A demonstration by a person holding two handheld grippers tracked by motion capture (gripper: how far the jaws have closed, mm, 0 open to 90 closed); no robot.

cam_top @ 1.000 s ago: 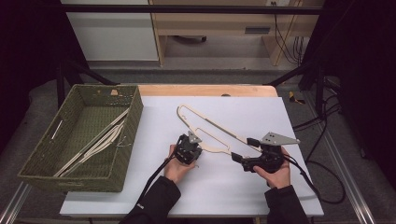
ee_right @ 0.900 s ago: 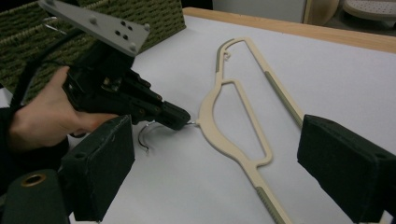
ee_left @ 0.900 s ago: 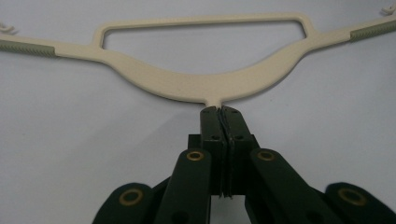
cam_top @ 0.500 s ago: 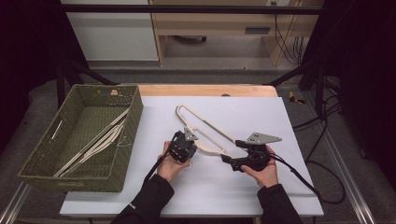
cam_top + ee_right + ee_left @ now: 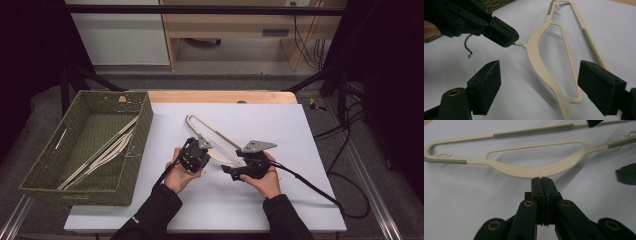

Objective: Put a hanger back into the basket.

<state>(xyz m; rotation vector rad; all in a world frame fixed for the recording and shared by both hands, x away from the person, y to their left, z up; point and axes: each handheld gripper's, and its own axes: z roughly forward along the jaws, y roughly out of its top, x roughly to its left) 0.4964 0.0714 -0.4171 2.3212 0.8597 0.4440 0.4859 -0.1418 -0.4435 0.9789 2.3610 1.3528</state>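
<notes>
A cream plastic hanger (image 5: pixel 219 135) lies on the white table (image 5: pixel 300 195). In the left gripper view the hanger's curved neck (image 5: pixel 534 171) is straight ahead of my left gripper (image 5: pixel 540 180). My left gripper (image 5: pixel 205 159) is shut on the thin metal stem (image 5: pixel 518 44) of the hanger's wire hook (image 5: pixel 468 48), which curls out behind the jaws. My right gripper (image 5: pixel 544 82) is open and has just been closing. The hanger's shoulder (image 5: pixel 541 65) lies between its wide pads, which do not touch it. In the high view the right gripper (image 5: pixel 227 170) sits just right of the left one.
A green woven basket (image 5: pixel 47 167) stands at the left of the table with several cream hangers (image 5: pixel 107 152) inside. A wooden strip (image 5: pixel 220 96) runs along the table's far edge. A black cable (image 5: pixel 310 185) trails right from the right gripper.
My right gripper has moved left across the table to the hanger and the left gripper. The left hand has risen a little with the hook, and the hanger has shifted left.
</notes>
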